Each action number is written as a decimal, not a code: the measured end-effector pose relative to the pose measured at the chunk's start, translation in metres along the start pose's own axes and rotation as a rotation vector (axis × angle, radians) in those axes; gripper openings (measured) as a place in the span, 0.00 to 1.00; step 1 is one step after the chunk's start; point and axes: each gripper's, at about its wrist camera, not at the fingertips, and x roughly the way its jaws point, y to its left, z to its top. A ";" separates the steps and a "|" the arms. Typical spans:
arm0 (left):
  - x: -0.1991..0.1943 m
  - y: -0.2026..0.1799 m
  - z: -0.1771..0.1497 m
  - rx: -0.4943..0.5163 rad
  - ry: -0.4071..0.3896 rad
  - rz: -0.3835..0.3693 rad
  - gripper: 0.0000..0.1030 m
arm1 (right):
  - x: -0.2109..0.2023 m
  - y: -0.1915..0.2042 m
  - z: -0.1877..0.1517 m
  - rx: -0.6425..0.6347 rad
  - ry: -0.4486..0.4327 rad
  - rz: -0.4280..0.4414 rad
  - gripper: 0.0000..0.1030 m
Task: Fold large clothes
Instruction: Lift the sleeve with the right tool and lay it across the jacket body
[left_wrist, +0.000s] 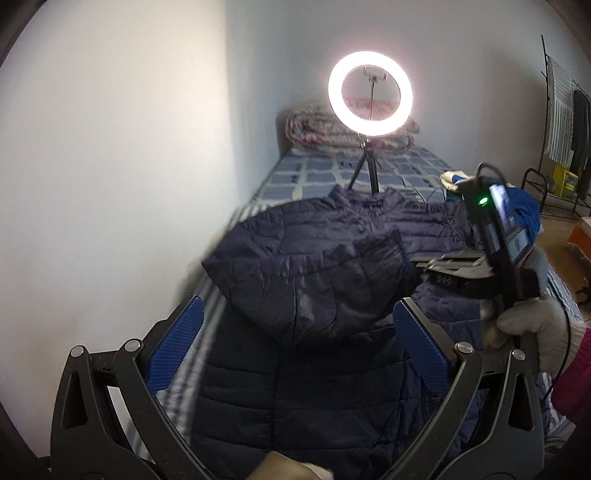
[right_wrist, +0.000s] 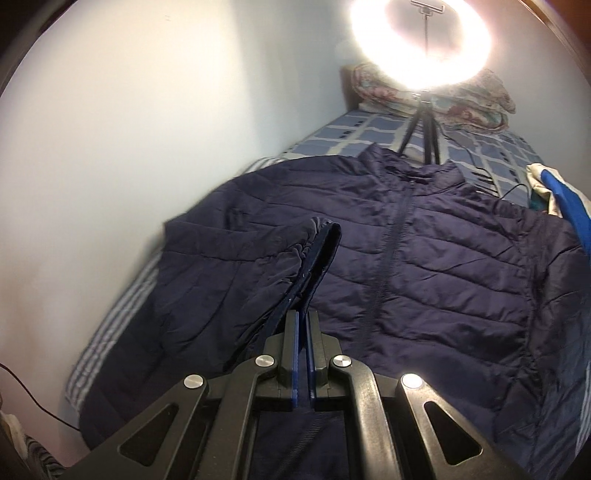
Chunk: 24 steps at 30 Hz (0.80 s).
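The navy puffer jacket (right_wrist: 424, 258) is quilted cloth with a slight sheen. The fingers (left_wrist: 173, 343) wear ribbed blue pads on matt black plastic. The bed (left_wrist: 317, 173) sheet is checked cloth.

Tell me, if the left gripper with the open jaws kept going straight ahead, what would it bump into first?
Most likely the dark blue puffy jacket spread on the bed. The left gripper points down at it with nothing between its open jaws. Depth is hard to judge, but nothing else seems to lie in its way.
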 end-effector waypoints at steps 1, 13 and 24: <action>0.007 0.002 -0.003 0.000 0.010 0.013 1.00 | 0.002 -0.004 0.000 -0.007 -0.003 -0.016 0.01; 0.027 0.019 -0.021 -0.001 0.043 0.073 1.00 | 0.002 -0.091 0.003 0.058 -0.036 -0.181 0.01; 0.036 0.003 -0.019 0.026 0.060 0.059 1.00 | 0.012 -0.169 0.008 0.135 -0.051 -0.324 0.01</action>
